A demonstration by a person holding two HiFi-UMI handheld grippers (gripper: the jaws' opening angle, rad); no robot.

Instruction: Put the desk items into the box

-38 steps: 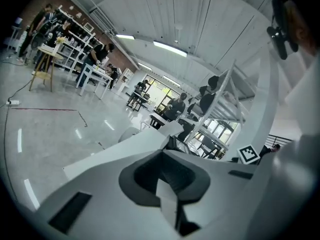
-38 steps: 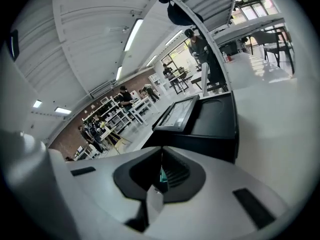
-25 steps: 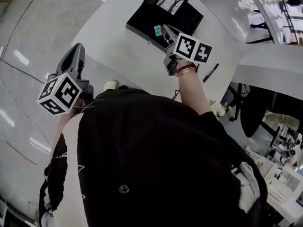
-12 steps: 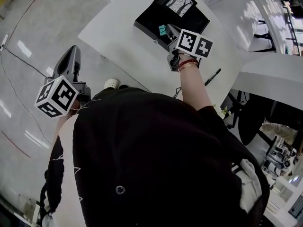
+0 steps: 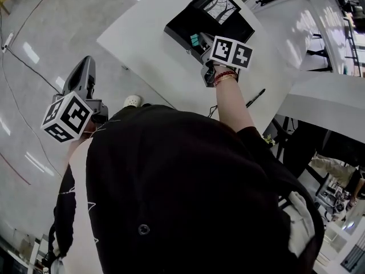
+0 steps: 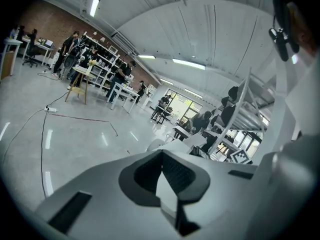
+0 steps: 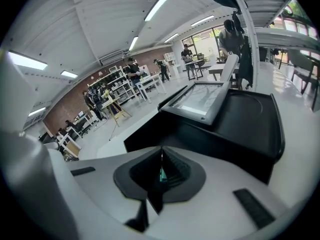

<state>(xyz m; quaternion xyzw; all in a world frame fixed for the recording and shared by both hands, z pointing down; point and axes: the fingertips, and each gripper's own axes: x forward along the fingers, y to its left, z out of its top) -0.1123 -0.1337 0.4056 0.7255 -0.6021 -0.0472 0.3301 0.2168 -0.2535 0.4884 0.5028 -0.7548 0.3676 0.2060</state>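
A black open box (image 5: 194, 17) stands on the white table (image 5: 142, 36), with a framed tree picture (image 5: 219, 5) lying in it. My right gripper (image 5: 198, 39) hovers at the box's near edge, shut on a small teal item (image 5: 195, 38). In the right gripper view the teal item (image 7: 161, 174) shows as a sliver between the closed pads, and the box (image 7: 240, 126) with the picture (image 7: 199, 100) lies just ahead. My left gripper (image 5: 84, 67) hangs off the table's left side over the floor; in its own view the left gripper (image 6: 162, 156) is shut and empty.
A black pen (image 5: 254, 98) lies on the table to the right of my right arm. A small white round object (image 5: 133, 101) sits by the table's near edge. Other white desks (image 5: 319, 93) stand to the right. Grey floor (image 5: 40, 44) spreads out on the left.
My right gripper has moved slightly farther along the box's edge with the teal item still in it. The left gripper has barely moved.
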